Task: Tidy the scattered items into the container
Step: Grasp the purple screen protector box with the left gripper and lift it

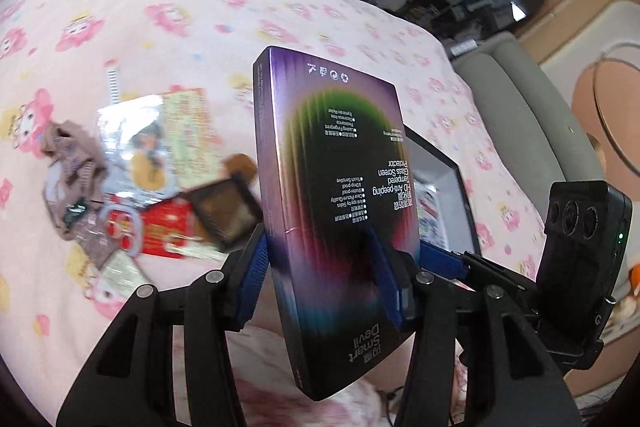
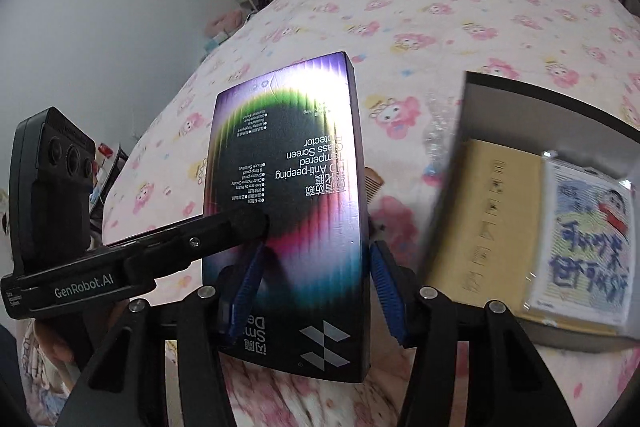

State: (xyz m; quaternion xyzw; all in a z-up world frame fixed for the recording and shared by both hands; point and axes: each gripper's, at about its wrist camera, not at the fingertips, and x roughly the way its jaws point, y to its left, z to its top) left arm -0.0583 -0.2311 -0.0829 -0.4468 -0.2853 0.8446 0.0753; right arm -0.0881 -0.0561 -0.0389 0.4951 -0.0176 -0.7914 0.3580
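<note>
A dark screen-protector box (image 1: pixel 340 187) with rainbow stripes stands upright above the pink bed, held by both grippers at once. My left gripper (image 1: pixel 316 233) is shut on its lower part, blue pads against its left edge and its face. My right gripper (image 2: pixel 316 251) is shut on the same box (image 2: pixel 288 187), one pad on the face and one at the right edge. The left gripper's black finger (image 2: pixel 232 227) reaches in from the left. The black-rimmed container (image 2: pixel 540 99) lies to the right, holding a tan envelope (image 2: pixel 488 219) and a cartoon packet (image 2: pixel 588 235).
Several scattered items (image 1: pixel 152 187) lie in a pile on the pink cartoon-print blanket (image 1: pixel 180 7): a shiny packet, a red packet and brown cloth. A comb (image 2: pixel 374 183) and clear wrap (image 2: pixel 436 135) lie near the container. A grey seat (image 1: pixel 520 107) stands beyond the bed.
</note>
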